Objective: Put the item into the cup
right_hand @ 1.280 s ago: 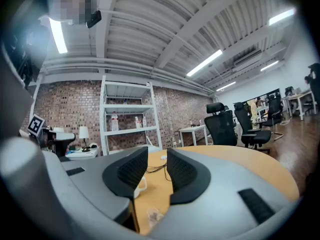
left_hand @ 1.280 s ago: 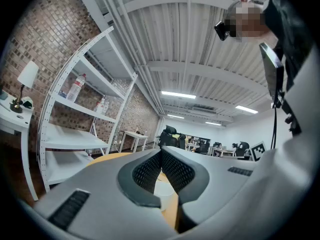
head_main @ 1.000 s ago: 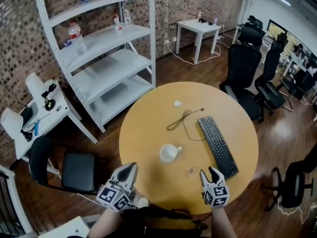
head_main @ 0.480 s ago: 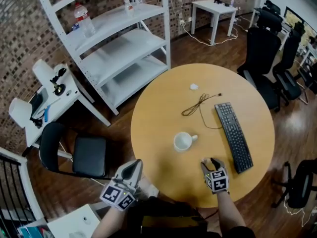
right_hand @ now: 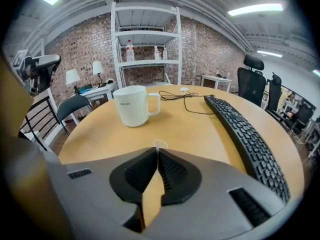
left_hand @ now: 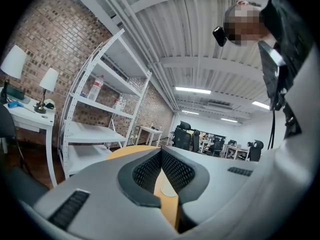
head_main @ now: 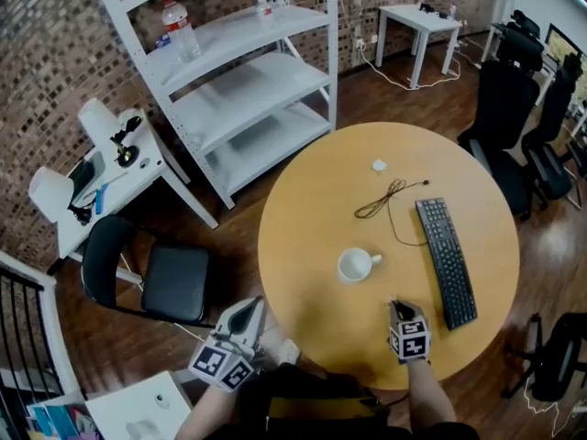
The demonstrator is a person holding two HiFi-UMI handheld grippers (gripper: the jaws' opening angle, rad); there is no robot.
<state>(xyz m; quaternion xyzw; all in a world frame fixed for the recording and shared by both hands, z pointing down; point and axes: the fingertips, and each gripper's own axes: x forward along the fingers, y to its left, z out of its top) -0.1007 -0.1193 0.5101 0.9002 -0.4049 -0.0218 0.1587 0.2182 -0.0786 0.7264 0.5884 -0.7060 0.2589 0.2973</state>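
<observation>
Head view, cup (head_main: 356,265): upright mid-worktop (head_main: 303,209), handle toward keyboard (head_main: 447,262), mouth free for a drop.
Head view, right hand-held gripper (head_main: 396,305): low on worktop near cup, covering the item's spot.
Head view, left hand-held gripper (head_main: 249,304): off the worktop edge, likely parked clear.
Left gripper view: jaws pressed together, empty.
Right gripper view, item (right_hand: 159,144): small pale piece at tips of closed jaws, seemingly pinched; cup straight ahead.
Change: right jaws apart a second ago, now closed and farther forward.
</observation>
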